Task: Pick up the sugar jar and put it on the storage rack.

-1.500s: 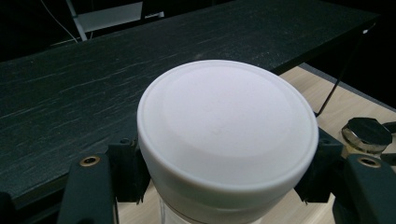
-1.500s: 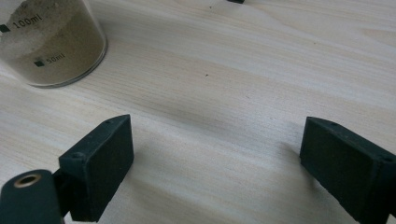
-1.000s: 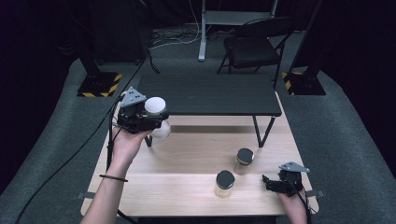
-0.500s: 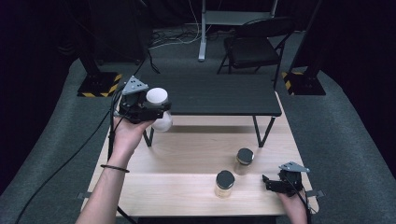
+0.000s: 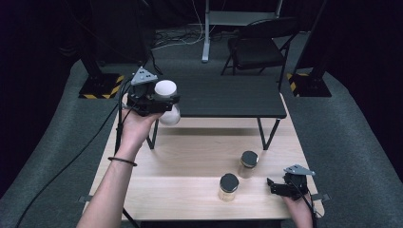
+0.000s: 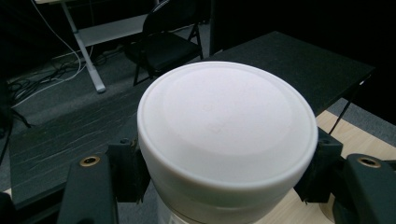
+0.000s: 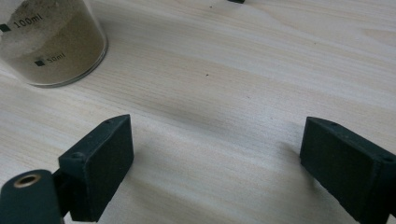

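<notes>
Progress first: the white jar (image 5: 166, 102) is already picked up & held in the air over the far-left part of the wooden table (image 5: 199, 152), just in front of the black table's (image 5: 223, 97) near-left edge. Left tongs (image 5: 164, 100) are clenched on it, pads pressing both sides just under the wide white lid (image 6: 226, 126). Judging by this, the pickup is done; what's left is prob. carrying it somewhere & setting it down, dest. can't tell from here. Nothing has been opened yet, lid on.

Right tongs (image 5: 274, 186) rest low at the near-right corner of the wooden table, released, jaws wide apart w/ bare wood between them, nothing gripped. Right gripper view shows a glass jar (image 7: 49, 39) of tan powder w/ ml marks just beyond its jaw at upper left, apart from it.

Surface & room, big to small: dark room, grey carpet floor (image 5: 347, 123), black curtains around. Black table stands at the far end of the light wooden table, legs planted on it, top bare. Folding chair (image 5: 259, 50) behind, well apart, plus a white desk frame (image 5: 209, 28) & cables on the floor. Two yellow-black striped stand bases (image 5: 102, 86) at left & right. On the wood: two small black-lidded jars (image 5: 229, 187) near each other, right of centre, untouched, upright
</notes>
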